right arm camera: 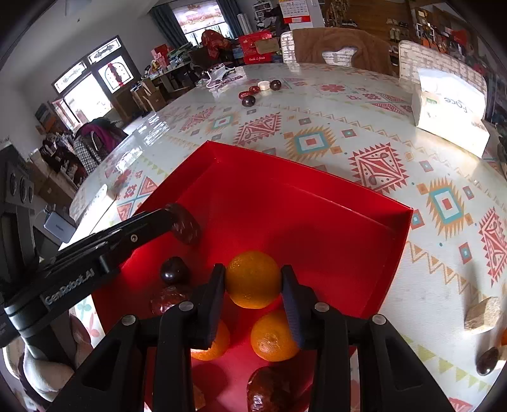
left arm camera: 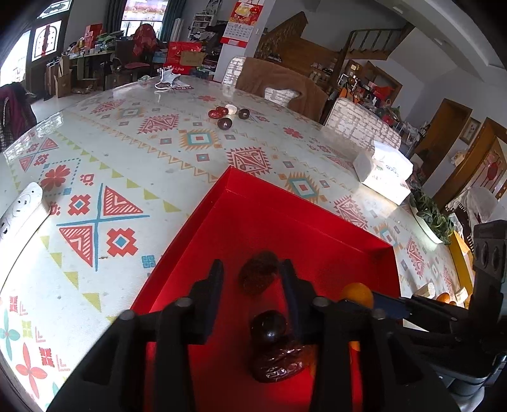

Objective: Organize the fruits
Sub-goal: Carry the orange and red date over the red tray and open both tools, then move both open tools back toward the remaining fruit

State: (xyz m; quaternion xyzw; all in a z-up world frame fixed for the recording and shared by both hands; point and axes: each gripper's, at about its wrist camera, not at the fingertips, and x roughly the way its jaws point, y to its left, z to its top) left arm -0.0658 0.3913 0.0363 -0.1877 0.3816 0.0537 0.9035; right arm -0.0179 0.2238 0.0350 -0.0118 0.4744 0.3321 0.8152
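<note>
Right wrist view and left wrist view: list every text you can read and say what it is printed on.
"GenRobot.AI": side of the black left gripper.
"fresh fruit", roughly: red cardboard carton behind the table, small.
Partial letters "oce": white tissue pack, rest unreadable.
Red wall calendar: numbers too small to read.

Your patterned bench (right arm camera: 317, 142) carries the red tray (right arm camera: 317, 202), a tissue box (right arm camera: 450, 117) and scattered fruits (right arm camera: 248, 100).
</note>
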